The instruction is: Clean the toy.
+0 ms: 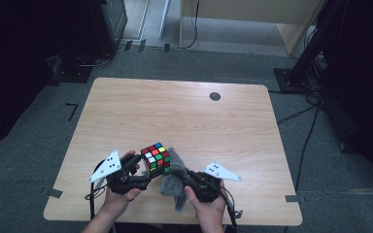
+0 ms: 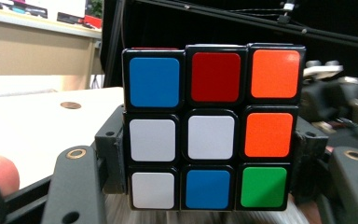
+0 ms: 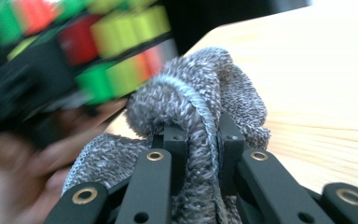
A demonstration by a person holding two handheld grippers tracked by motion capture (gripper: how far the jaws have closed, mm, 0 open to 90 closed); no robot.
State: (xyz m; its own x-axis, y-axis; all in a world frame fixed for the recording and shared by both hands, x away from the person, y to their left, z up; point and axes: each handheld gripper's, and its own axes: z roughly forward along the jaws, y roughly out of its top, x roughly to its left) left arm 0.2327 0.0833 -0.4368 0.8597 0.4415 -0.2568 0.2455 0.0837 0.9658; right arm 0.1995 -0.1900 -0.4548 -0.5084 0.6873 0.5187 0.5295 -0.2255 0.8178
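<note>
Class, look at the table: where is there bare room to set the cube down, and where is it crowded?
Bare wood runs across the table from its far edge and dark round hole toward the cube. The near edge is crowded: both grippers, cube and grey cloth.

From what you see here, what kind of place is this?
Probably a lab or recording studio: a bare wooden table on grey carpet, black stands around it, and loose cables on the floor.

A light wooden tabletop (image 1: 184,116) stood on grey carpet (image 1: 320,160). A dark round cable port (image 1: 215,96) sat near its far edge. Black cables (image 1: 307,141) trailed over the carpet to the right. Tape markers (image 1: 72,110) lay left of the tabletop.
</note>
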